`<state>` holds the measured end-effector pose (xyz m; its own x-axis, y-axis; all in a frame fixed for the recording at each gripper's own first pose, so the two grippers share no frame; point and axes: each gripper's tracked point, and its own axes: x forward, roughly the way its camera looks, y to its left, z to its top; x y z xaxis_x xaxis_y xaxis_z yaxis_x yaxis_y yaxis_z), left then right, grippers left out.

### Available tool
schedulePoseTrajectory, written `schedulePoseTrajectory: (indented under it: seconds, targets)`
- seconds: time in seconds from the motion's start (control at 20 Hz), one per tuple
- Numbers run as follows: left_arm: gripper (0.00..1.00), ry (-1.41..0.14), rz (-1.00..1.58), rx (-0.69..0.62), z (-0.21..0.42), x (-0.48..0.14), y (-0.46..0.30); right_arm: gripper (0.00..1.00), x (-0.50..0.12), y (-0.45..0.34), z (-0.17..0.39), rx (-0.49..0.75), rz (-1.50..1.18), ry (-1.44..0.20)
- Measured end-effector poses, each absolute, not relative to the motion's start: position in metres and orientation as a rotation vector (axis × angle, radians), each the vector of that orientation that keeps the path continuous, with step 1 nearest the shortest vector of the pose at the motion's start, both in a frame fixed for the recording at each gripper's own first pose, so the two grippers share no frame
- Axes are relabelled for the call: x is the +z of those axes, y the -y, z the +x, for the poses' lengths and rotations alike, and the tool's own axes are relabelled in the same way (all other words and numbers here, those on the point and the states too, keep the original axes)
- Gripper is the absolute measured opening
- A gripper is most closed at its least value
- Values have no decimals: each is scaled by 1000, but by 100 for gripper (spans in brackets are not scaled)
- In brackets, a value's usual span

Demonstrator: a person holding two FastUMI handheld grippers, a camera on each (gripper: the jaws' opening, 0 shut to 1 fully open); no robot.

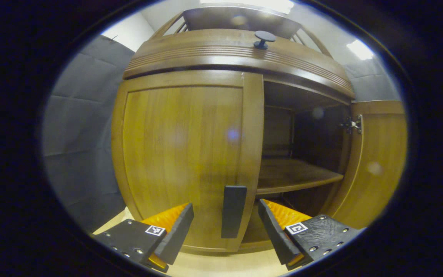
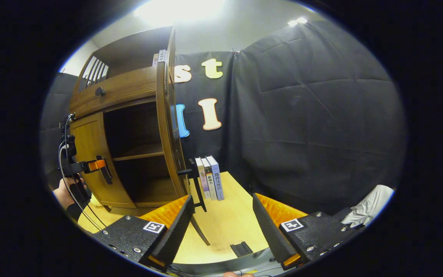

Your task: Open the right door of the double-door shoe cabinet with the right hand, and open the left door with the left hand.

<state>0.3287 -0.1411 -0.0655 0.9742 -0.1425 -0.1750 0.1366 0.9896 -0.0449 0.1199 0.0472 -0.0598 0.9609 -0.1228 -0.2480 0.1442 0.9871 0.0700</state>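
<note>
Fingers flank the left door's handle; right door open.

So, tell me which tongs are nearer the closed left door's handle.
Left. The left tongs sit open right around the handle; the right tongs are back from the cabinet, off its open right door.

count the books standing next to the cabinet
3 books show in the right gripper view. They stand upright in a row on the table, spines outward, just right of the open right door, against the black wall. More may be hidden behind that door.
</note>
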Motion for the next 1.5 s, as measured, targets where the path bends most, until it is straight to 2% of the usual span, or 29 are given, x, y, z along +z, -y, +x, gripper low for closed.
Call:
schedulePoseTrajectory:
  seconds: [0.1,0.15,0.35,0.4,0.45,0.7,1.0,1.05,1.1,1.15,1.2,1.25,1.5]
  targets:
    - [100,-191,-39,-162,341,-73,144,94,-59,-56,114,-161,85,-252]
    - [99,-195,-41,-176,347,-78,146,92,-62,-60,112,-172,90,-258]
    - [68,-164,-11,-265,354,-77,162,94,-68,-81,103,-220,107,-270]
    - [60,-155,4,-269,350,-77,163,92,-70,-88,101,-228,106,-275]
    - [52,-145,20,-271,353,-77,164,94,-72,-96,99,-231,108,-278]
    - [14,-159,-35,-293,351,-80,166,94,-77,-134,95,-212,94,-284]
    - [15,-158,-51,-347,330,-76,160,92,-78,-169,114,-147,90,-293]
    - [29,-158,-57,-356,323,-79,155,92,-77,-175,116,-136,97,-288]
    - [22,-153,-57,-363,313,-82,151,92,-75,-180,119,-126,99,-283]
    - [29,-147,-53,-368,306,-81,148,92,-78,-182,121,-118,98,-281]
    - [29,-136,-52,-368,298,-79,144,94,-79,-186,124,-111,98,-281]
    - [29,-127,-58,-369,291,-77,140,92,-81,-190,126,-101,101,-282]
    - [29,-111,-69,-400,261,-74,121,94,-89,-207,136,-58,120,-293]
